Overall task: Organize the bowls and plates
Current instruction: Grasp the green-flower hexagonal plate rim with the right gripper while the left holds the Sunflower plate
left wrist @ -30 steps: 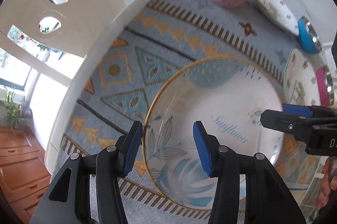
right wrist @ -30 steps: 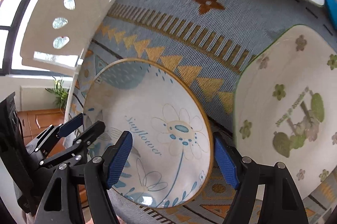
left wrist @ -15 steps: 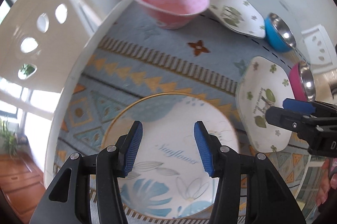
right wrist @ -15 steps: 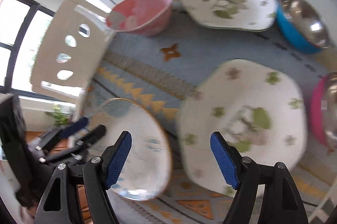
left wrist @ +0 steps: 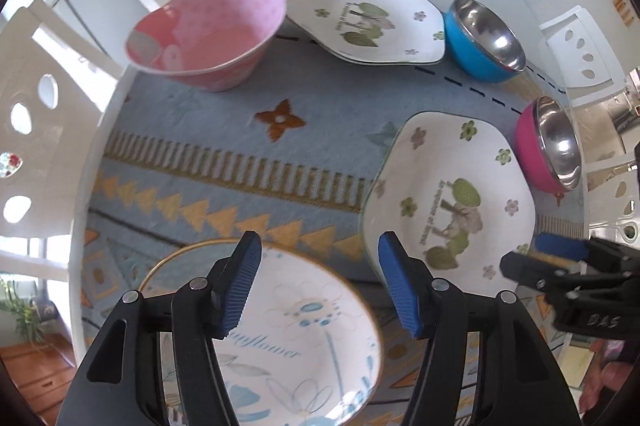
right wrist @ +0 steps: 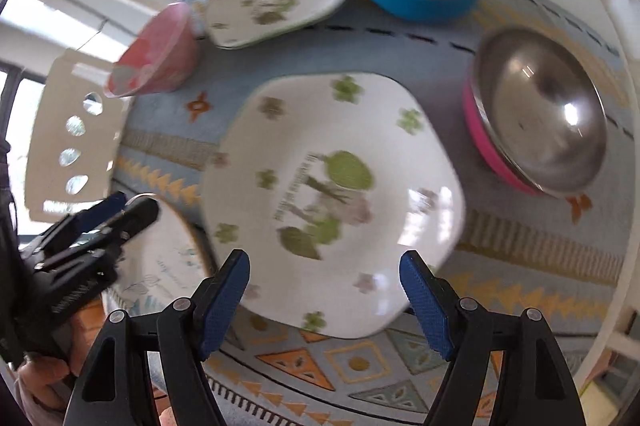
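both grippers back off the sunflower plate

the left gripper [left wrist: 320, 282] has risen from the sunflower plate [left wrist: 280, 338], which now lies below its wide-open, empty jaws instead of between them. the right gripper [right wrist: 324, 298], also spread wide and holding nothing, has swung from that plate to the near edge of the floral plate [right wrist: 332, 193]. ahead sit the pink bowl [left wrist: 208, 33], a second floral plate [left wrist: 368, 17], the blue bowl [left wrist: 484, 41] and the magenta bowl [left wrist: 548, 145].

A broad bare stretch of patterned blue cloth [left wrist: 248, 145] lies open mid-tabletop, hemmed by the pink ceramic bowl [left wrist: 208, 29] behind, the flower-printed white plate [left wrist: 452, 193] to the right, and the gold-rimmed sunflower plate [left wrist: 288, 338] in front.
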Tool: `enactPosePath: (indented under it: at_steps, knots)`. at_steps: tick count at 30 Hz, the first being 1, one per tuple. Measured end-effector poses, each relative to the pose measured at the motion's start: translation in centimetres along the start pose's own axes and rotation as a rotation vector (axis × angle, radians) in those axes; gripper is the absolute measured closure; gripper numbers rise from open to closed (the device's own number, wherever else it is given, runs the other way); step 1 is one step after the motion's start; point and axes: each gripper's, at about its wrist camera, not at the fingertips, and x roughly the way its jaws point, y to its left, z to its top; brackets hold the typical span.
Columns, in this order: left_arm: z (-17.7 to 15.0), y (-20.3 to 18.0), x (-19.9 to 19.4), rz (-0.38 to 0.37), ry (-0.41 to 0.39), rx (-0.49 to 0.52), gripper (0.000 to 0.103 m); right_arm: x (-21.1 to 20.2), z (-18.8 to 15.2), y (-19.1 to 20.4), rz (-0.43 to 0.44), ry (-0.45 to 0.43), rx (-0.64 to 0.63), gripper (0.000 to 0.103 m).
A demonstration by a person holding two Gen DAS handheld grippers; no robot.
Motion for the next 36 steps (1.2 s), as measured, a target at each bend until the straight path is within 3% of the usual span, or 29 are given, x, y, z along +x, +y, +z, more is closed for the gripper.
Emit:
enactPosePath:
  at_steps: [14, 20, 23, 25, 29, 31, 36]
  knots:
    - [2.1, -2.4, 4.0, 0.012, 0.083, 0.026, 0.044, 3.7, 1.0, -2.8, -0.041, 0.084, 0.066, 0.027]
    - [2.8, -2.3, 6.1, 0.030, 0.124, -0.005, 0.044, 5.2, 2.2, -2.4, -0.066, 0.102, 0.058, 0.027]
    - [3.3, -1.9, 6.9, -0.002, 0.140, -0.045, 0.042, 5.8, 2.8, -2.1, -0.076, 0.109, 0.053, 0.027]
    - [3.5, -1.6, 7.5, -0.018, 0.150, -0.071, 0.039, 6.2, 3.1, -2.1, -0.076, 0.118, 0.052, 0.025]
    - [3.5, -1.6, 8.9, -0.006, 0.187, -0.074, 0.018, 6.8, 3.7, -1.4, -0.071, 0.118, 0.026, 0.014]
    - [3.5, -1.8, 9.1, 0.004, 0.173, -0.066, 0.016, 7.4, 3.8, -0.8, -0.058, 0.122, 0.009, 0.001]
    - [3.5, -3.9, 10.4, 0.025, 0.185, 0.001, 0.000, 8.5, 3.8, 1.2, -0.149, 0.122, -0.064, 0.000]
